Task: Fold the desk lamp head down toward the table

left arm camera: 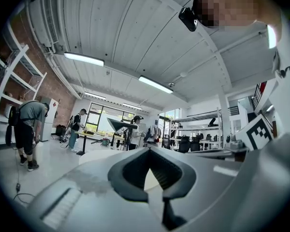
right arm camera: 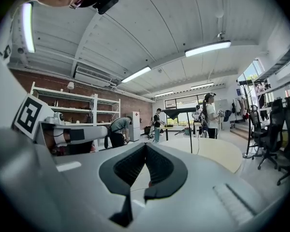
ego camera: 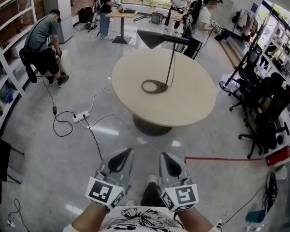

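Note:
A black desk lamp stands on the round beige table [ego camera: 193,105]. Its ring base [ego camera: 154,86] lies near the table's middle, a thin pole [ego camera: 171,64] rises from it, and the cone head [ego camera: 159,38] juts out level to the left. Both grippers are held low, close to my body and well short of the table. The left gripper [ego camera: 120,161] and the right gripper [ego camera: 171,166] are shut with nothing in them. From the left gripper [left arm camera: 147,150] the lamp head [left arm camera: 121,124] shows far off. Beyond the right gripper [right arm camera: 145,145] are the lamp head [right arm camera: 181,113] and the table [right arm camera: 217,151].
A power strip [ego camera: 80,116] with cables lies on the floor left of the table. Black office chairs [ego camera: 263,110] crowd the right side. A red line [ego camera: 222,159] marks the floor. A person [ego camera: 43,42] bends by the shelves at left, and another person [ego camera: 200,25] stands behind the table.

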Tool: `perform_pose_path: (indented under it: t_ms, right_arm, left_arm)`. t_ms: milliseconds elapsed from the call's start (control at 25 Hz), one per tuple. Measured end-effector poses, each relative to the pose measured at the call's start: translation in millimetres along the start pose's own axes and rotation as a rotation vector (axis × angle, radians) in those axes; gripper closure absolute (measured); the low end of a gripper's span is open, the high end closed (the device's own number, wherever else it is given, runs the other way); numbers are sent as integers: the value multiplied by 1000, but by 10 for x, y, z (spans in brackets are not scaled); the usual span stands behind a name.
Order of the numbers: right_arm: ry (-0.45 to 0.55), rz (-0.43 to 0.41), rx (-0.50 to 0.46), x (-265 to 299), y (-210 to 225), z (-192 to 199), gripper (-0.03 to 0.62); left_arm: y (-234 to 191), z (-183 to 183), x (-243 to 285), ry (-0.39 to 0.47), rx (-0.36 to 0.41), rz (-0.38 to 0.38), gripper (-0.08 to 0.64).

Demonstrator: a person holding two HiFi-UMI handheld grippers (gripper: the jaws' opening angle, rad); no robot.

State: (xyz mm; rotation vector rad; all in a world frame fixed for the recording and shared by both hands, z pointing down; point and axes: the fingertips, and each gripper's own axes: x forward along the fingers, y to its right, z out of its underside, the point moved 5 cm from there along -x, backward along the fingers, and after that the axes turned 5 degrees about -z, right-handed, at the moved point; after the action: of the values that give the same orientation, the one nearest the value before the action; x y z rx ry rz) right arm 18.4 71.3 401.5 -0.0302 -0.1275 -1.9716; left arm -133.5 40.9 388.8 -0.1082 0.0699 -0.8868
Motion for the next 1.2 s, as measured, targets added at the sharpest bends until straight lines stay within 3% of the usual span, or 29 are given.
perform_pose_path:
  t_ms: [280,640,880,1200]
  right_arm:
    - [13,-52,-11,492,527,-18,583]
    - [7,-115,-98,1335,1684,-210,583]
    - [15,-97,-117,1767,2425,-320,583]
    - [13,-106,-105,2264,2774,-387,583]
  left_arm:
    - [-212,96,617,-32,-8,-32,555]
    - [-478,56,1881,-14,-12,-103,555]
    - [-587,9,2512,-4,14,-137,555]
    - [-855,-59,3016,-1,16,-162,555]
